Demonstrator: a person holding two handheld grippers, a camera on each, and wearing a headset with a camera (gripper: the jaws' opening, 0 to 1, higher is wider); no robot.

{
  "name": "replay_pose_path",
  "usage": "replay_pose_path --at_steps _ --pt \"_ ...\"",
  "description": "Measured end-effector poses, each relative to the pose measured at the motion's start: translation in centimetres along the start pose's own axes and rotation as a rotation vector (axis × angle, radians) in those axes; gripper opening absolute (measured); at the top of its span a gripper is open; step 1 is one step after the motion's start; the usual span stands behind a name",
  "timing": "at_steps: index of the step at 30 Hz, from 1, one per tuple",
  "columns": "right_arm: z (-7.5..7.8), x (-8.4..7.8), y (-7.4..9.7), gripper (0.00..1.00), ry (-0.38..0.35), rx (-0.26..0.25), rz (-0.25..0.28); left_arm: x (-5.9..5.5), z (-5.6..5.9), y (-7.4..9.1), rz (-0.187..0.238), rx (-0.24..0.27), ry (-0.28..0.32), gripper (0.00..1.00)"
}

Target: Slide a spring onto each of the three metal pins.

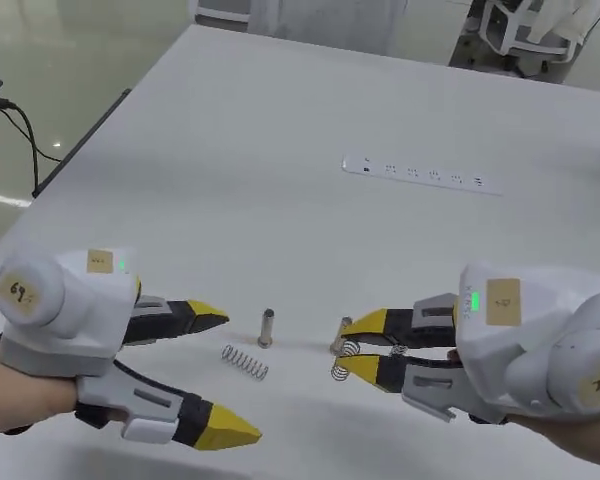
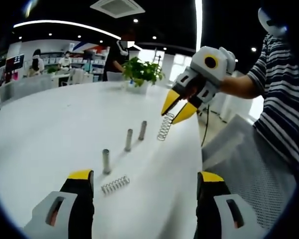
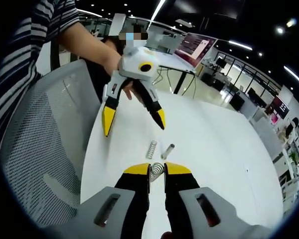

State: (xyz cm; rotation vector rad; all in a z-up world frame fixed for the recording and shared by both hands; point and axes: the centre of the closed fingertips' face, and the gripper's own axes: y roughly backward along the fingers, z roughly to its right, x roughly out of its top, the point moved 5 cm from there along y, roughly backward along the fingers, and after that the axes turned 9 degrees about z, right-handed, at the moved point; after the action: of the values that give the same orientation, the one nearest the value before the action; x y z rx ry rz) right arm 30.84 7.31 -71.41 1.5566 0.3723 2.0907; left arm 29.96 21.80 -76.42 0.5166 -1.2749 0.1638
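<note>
- The smooth white tabletop (image 1: 280, 140) is broad and glossy, and a long white power strip (image 1: 420, 175) lies flat on its far side.
- Three short grey metal pins (image 2: 129, 140) stand upright on the tabletop in a row, near one another but not touching.
- The right gripper (image 1: 365, 348) has its yellow-tipped fingers clamped on a coiled steel spring (image 3: 157, 169), which in the left gripper view hangs just beside the farthest pin.
- A second coiled spring (image 1: 245, 362) lies loose on its side on the tabletop, just beside the nearest pin.
- The left gripper (image 1: 220, 372) has its fingers spread wide apart and nothing between them; it is near the loose spring.
- A grey mesh office chair (image 3: 40, 149) is drawn up to the table edge beside the person's striped sleeve.
- The room is an open office with bright strip and spot ceiling lights; a leafy green potted plant (image 2: 142, 72) sits at the far end of the table, and people stand among the desks behind it.
</note>
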Motion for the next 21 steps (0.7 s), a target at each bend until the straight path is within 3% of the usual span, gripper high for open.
replay_pose_path --at_steps 5,9,21 --pt "0.3 -0.4 0.0 0.08 -0.008 -0.012 -0.01 -0.1 -0.8 0.9 0.013 0.053 0.01 0.97" --pt "0.3 -0.7 -0.1 0.08 -0.01 -0.014 -0.02 0.0 -1.3 1.3 0.02 0.084 0.01 0.98" --pt "1.2 -1.2 -0.1 0.08 -0.031 -0.028 -0.027 -0.2 -1.4 1.8 0.026 0.1 0.021 0.98"
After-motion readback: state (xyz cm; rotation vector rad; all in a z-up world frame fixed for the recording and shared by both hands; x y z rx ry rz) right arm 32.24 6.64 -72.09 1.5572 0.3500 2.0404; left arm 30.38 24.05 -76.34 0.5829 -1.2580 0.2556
